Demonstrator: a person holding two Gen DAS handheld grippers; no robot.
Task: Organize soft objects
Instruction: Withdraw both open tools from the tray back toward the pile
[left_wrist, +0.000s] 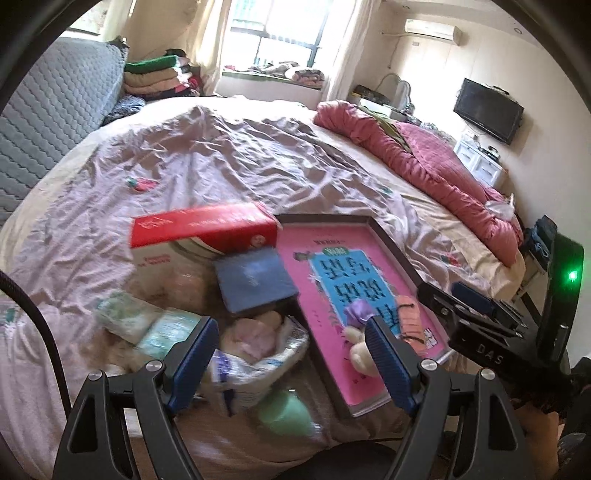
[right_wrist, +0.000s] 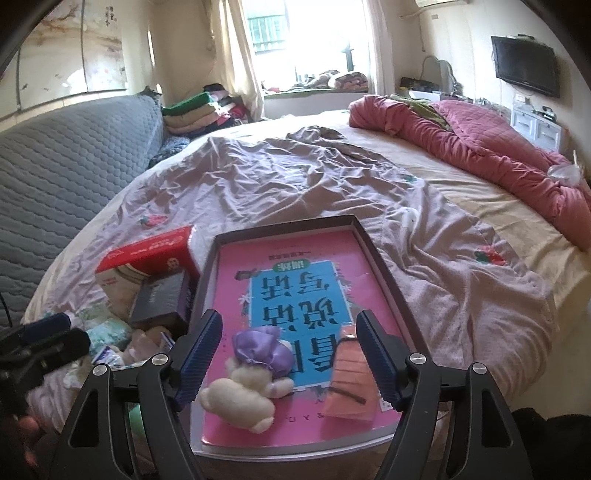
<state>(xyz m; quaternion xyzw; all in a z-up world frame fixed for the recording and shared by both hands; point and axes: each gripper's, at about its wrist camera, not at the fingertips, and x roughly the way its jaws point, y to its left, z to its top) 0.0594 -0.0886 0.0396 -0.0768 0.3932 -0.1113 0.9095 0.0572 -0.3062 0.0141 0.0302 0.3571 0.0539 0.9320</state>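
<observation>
A cream plush toy (right_wrist: 251, 373) with a purple cap and an orange pouch (right_wrist: 349, 380) lie on a pink book (right_wrist: 236, 280) inside a dark-rimmed tray (right_wrist: 384, 266) on the bed. My right gripper (right_wrist: 290, 354) hovers open just above them, touching neither. My left gripper (left_wrist: 293, 354) is open over a crinkled plastic bag (left_wrist: 251, 365) with a pinkish soft thing (left_wrist: 255, 332) in it; a pale green object (left_wrist: 284, 413) lies just below. The plush toy (left_wrist: 360, 347) peeks past the left gripper's right finger. Each gripper shows in the other's view: right gripper (left_wrist: 454, 299), left gripper (right_wrist: 48, 332).
A red box (left_wrist: 203, 225) and a dark blue box (left_wrist: 255, 280) sit left of the tray, with tissue packs (left_wrist: 147, 321) beside them. A wrinkled lilac sheet covers the bed. A pink quilt (right_wrist: 480, 140) is bunched at the right, a grey headboard (right_wrist: 55, 166) at the left.
</observation>
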